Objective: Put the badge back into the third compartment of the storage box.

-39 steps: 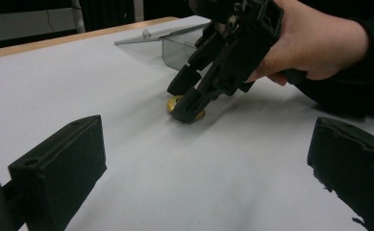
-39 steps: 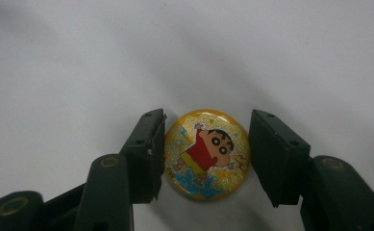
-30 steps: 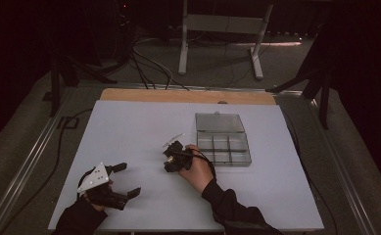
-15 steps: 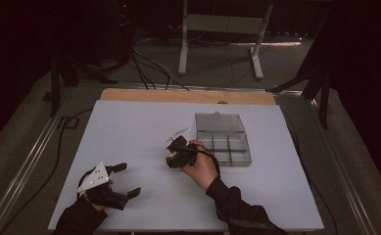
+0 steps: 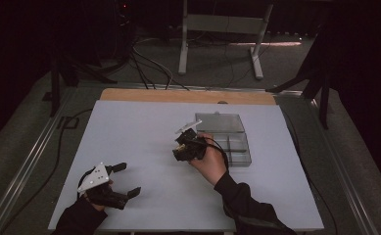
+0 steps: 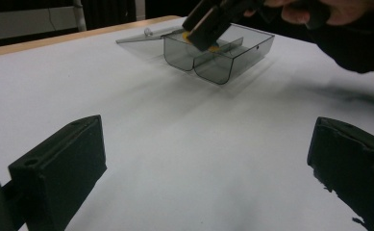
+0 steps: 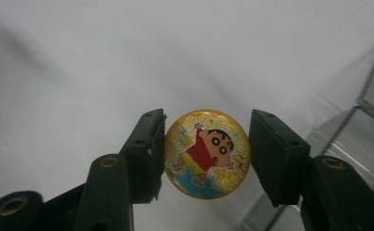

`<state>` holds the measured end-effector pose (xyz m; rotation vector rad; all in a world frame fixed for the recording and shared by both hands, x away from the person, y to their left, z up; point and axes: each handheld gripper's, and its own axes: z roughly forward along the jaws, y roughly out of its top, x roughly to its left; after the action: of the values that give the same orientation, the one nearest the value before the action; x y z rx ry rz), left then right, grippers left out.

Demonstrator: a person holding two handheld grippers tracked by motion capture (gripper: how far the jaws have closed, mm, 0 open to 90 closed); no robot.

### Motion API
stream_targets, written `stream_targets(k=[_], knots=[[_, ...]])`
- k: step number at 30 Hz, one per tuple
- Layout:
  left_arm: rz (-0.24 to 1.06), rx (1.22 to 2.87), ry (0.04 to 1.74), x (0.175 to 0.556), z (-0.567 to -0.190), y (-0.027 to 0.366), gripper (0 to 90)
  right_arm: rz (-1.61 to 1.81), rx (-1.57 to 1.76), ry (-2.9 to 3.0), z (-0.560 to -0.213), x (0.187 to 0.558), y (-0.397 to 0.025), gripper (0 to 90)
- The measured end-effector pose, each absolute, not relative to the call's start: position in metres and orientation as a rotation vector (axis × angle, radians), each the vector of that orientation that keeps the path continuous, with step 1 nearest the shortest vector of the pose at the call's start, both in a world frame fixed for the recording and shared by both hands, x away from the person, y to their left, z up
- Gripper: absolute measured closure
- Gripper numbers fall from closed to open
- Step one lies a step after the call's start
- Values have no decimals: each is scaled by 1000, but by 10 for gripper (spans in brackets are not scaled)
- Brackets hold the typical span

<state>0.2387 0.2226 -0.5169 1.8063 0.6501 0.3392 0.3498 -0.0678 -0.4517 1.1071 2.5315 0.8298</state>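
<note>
Two hand-held grippers are working at a white table (image 5: 144, 122).

Item 1, right gripper (image 7: 206, 154): its jaws are closing on either side of a round yellow badge (image 7: 206, 153) printed with a cartoon child in a red shirt. In the right gripper view the left jaw is touching the badge's edge, while a thin gap is showing at the right jaw, so a firm pinch cannot be confirmed. In the high view this gripper (image 5: 184, 149) is hovering above the table just beside the left edge of the box, with the person's hand (image 5: 210, 161) wrapping it from behind.

Item 2, clear plastic compartment box (image 5: 229, 139): it is sitting on the right half of the table, lid (image 5: 220, 122) lying open and flat on the far side. In the left gripper view a yellow spot of the badge (image 6: 188, 35) is showing under the right gripper's tip, in front of the box's (image 6: 223, 53) near compartments.

Item 3, left gripper (image 5: 122, 180): it is resting low near the table's front left corner, jaws spread wide and holding nothing, well apart from the box.
</note>
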Motion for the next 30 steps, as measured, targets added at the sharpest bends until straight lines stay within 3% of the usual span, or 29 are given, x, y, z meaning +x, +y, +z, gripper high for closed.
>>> stream_targets(k=[30], knots=[[339,1809,654,239,-517,223,1,791,1219,2423,-433,363,-130,475]])
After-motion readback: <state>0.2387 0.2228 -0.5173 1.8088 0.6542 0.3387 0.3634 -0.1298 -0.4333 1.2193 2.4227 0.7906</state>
